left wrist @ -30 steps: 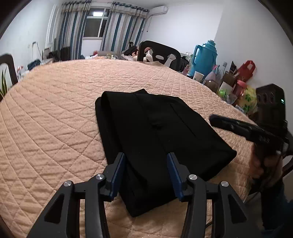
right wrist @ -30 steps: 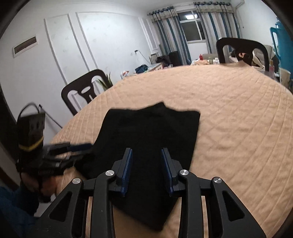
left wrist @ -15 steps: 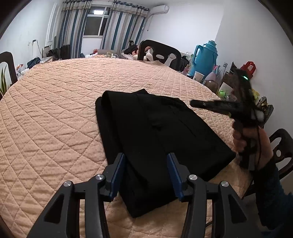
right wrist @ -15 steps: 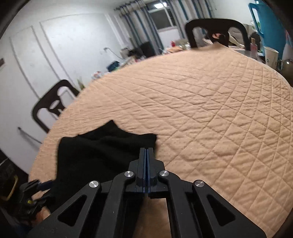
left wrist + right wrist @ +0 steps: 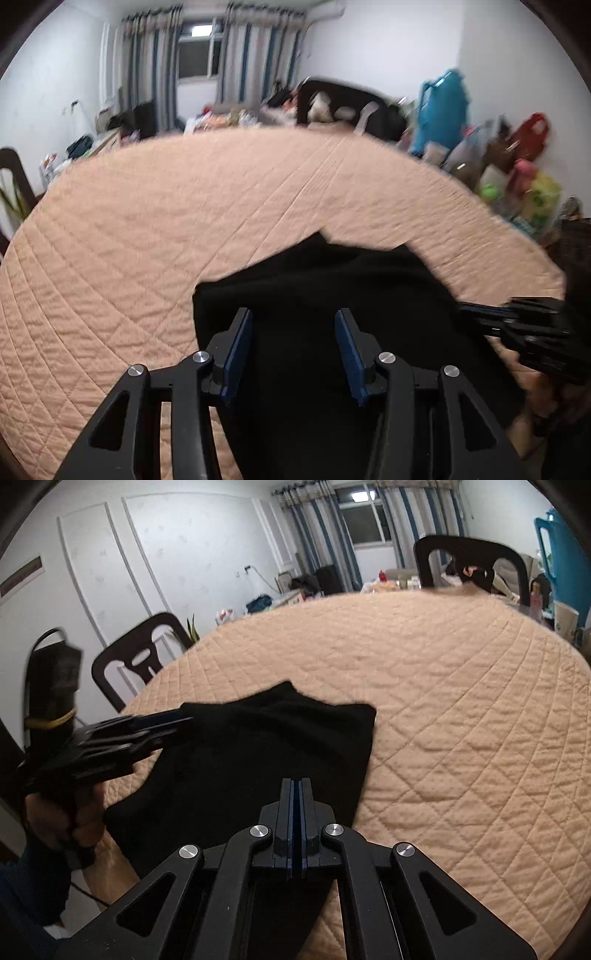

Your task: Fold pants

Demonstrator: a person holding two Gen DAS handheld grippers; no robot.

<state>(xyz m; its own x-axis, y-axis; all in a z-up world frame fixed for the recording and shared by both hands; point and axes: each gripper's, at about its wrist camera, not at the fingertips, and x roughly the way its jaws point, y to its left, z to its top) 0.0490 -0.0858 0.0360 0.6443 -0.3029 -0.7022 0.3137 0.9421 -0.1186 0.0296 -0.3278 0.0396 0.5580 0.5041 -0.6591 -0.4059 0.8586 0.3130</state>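
One pair of folded black pants (image 5: 258, 746) on my desk (image 5: 461, 701).
Long axis runs away from me; left tongs (image 5: 293, 345) released, right tongs (image 5: 296, 794) clenched empty.

No text, label, brand or number can be read anywhere in either view. The packages along the far wall are too blurred to show any lettering.

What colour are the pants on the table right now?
Plain black pants, no visible pattern, lying on the peach quilted table cover. The right wrist view shows it best.
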